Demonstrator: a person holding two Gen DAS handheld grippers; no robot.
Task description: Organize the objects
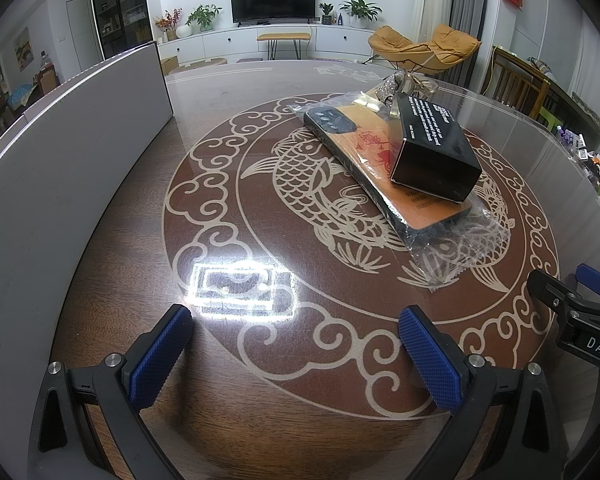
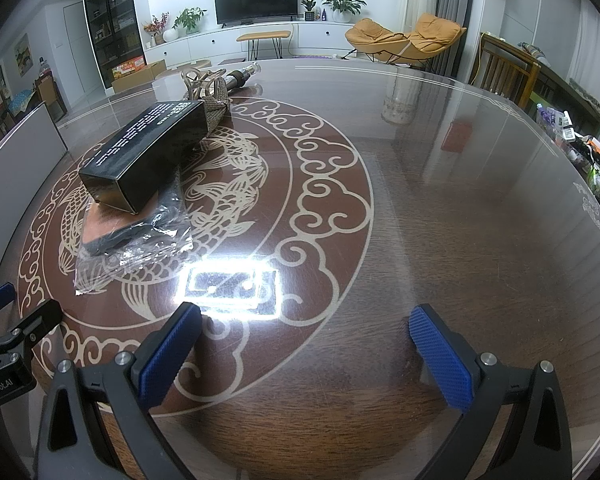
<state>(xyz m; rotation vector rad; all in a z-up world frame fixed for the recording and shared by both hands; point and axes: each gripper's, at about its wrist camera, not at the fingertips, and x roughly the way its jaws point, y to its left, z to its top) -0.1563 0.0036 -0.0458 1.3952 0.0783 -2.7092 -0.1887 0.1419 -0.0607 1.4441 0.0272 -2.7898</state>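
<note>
A black box (image 1: 436, 148) with white print lies on an orange phone case in a clear plastic bag (image 1: 384, 172), in the middle of the round table. Behind them lies a glittery clip-like object (image 1: 392, 88). In the right wrist view the black box (image 2: 148, 152) and bagged case (image 2: 132, 236) sit at the left, with a woven trinket (image 2: 212, 96) and a small bottle (image 2: 240, 76) behind. My left gripper (image 1: 296, 356) is open and empty above the table, short of the pile. My right gripper (image 2: 308, 356) is open and empty, to the right of the pile.
A grey box wall (image 1: 60, 152) stands along the table's left side. The glass-topped table (image 2: 440, 200) has a carp pattern and a bright lamp reflection (image 1: 240, 290). Clutter lies beyond the right rim (image 2: 588, 160). Chairs, a TV and cabinets stand behind.
</note>
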